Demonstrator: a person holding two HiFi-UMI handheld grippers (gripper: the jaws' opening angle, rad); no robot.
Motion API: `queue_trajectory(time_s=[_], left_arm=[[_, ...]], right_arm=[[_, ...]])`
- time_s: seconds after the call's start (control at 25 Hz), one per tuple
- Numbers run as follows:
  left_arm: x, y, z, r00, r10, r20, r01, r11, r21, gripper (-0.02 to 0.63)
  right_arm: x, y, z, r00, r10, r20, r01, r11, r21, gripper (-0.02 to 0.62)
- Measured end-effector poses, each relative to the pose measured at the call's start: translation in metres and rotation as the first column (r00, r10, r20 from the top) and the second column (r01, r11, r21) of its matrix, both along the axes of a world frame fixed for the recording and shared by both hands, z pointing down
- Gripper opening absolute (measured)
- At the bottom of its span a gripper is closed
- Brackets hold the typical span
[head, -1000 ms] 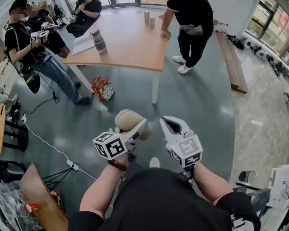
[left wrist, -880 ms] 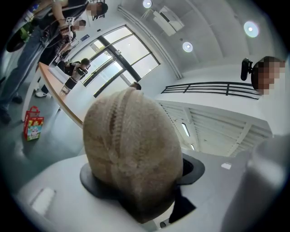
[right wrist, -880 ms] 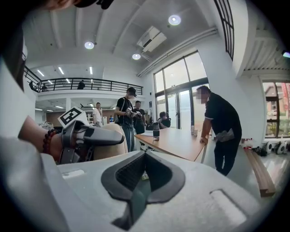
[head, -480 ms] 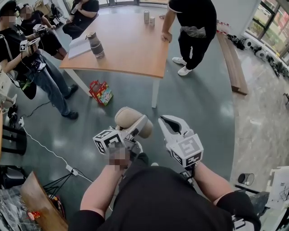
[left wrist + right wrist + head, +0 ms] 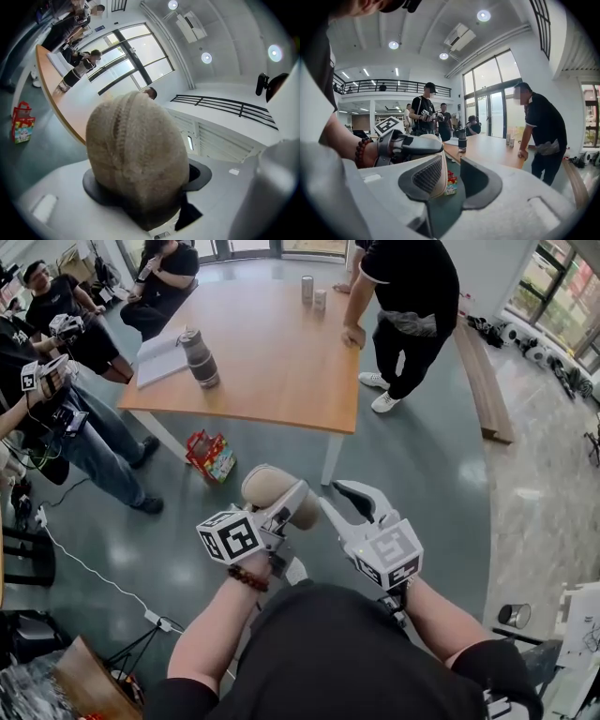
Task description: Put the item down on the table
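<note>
A beige knitted item [image 5: 270,486] sits between the jaws of my left gripper [image 5: 286,504], which is shut on it and holds it level in the air above the floor. In the left gripper view the knitted item [image 5: 136,150] fills the gap between the dark pads [image 5: 199,174]. My right gripper [image 5: 335,496] hangs beside it on the right. Its jaws have just been opening and stand a little apart with nothing between them [image 5: 450,180]. The wooden table [image 5: 281,352] lies ahead, past a strip of floor.
On the table stand a grey bottle [image 5: 199,357], an open notebook [image 5: 161,345] and two cans [image 5: 312,289]. A person in black [image 5: 408,306] leans on its far right side. More people [image 5: 56,390] are at the left. A red toy box [image 5: 211,454] lies on the floor.
The table and the toy box have come nearer and shifted right in the head view. The right gripper's jaws, shut before, now stand apart. The left gripper still holds the knitted item.
</note>
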State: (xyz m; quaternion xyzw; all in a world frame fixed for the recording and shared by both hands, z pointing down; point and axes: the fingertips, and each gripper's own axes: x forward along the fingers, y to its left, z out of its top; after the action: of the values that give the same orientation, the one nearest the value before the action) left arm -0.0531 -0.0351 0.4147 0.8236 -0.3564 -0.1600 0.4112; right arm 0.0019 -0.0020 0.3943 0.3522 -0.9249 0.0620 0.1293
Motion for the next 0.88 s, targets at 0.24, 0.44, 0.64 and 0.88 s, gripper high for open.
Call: queue_trajectory(time_s=[0.24, 0.44, 0.64, 0.88], left_arm=[[-0.025, -0.038, -0.003, 0.999, 0.018, -0.036, -0.019, 1.000, -0.020, 0.341], [-0.044, -0.059, -0.003, 0.998, 0.002, -0.062, -0.004, 1.000, -0.030, 0.341], [-0.048, -0.070, -0.002, 0.994, 0.008, -0.111, -0.014, 0.999, -0.050, 0.341], [-0.041, -0.087, 0.005, 0.986, 0.019, -0.165, -0.034, 0.996, -0.086, 0.341]], right_arm=[[-0.040, -0.026, -0.001, 0.998, -0.060, 0.002, 0.060, 0.998, -0.018, 0.221], [-0.070, -0.037, 0.005, 0.992, -0.120, -0.026, 0.119, 0.992, -0.035, 0.296], [-0.086, -0.050, 0.008, 0.988, -0.150, -0.049, 0.148, 0.988, -0.040, 0.337], [-0.091, -0.072, 0.020, 0.984, -0.165, -0.064, 0.161, 0.985, -0.055, 0.344]])
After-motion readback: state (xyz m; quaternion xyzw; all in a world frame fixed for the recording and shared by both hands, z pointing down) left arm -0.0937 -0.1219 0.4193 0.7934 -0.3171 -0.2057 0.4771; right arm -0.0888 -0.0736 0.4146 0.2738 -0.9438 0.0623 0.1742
